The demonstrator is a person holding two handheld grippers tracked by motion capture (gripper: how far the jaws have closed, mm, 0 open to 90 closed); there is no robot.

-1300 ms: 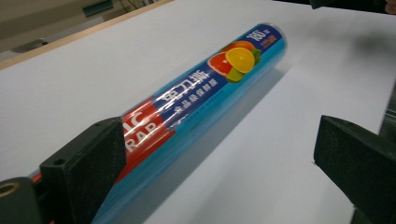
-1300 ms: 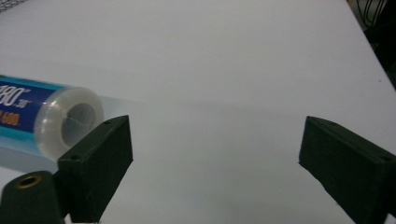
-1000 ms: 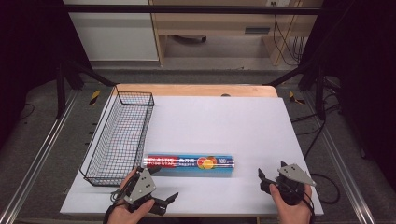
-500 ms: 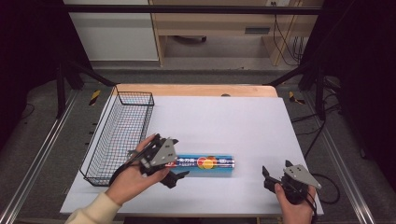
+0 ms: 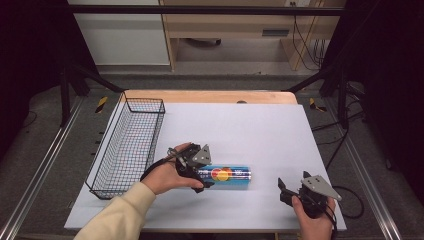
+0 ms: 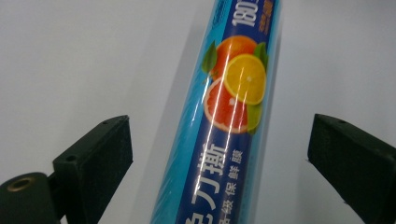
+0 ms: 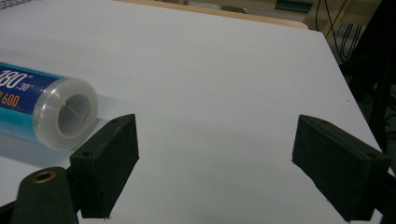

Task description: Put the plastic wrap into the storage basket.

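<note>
The blue cling-film roll (image 5: pixel 227 174) lies flat near the surface's (image 5: pixel 260 125) front edge, between the spread jaws of the left claw (image 6: pixel 219 154). The right claw (image 5: pixel 286 190), released, waits near the front right corner.

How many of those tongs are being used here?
2. The left tongs are open over the left end of the blue roll; the right tongs sit open near the table's front right corner.

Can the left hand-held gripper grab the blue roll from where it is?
Probably yes. The left hand-held gripper is open, its jaws on either side of the blue roll, with nothing between them.
</note>
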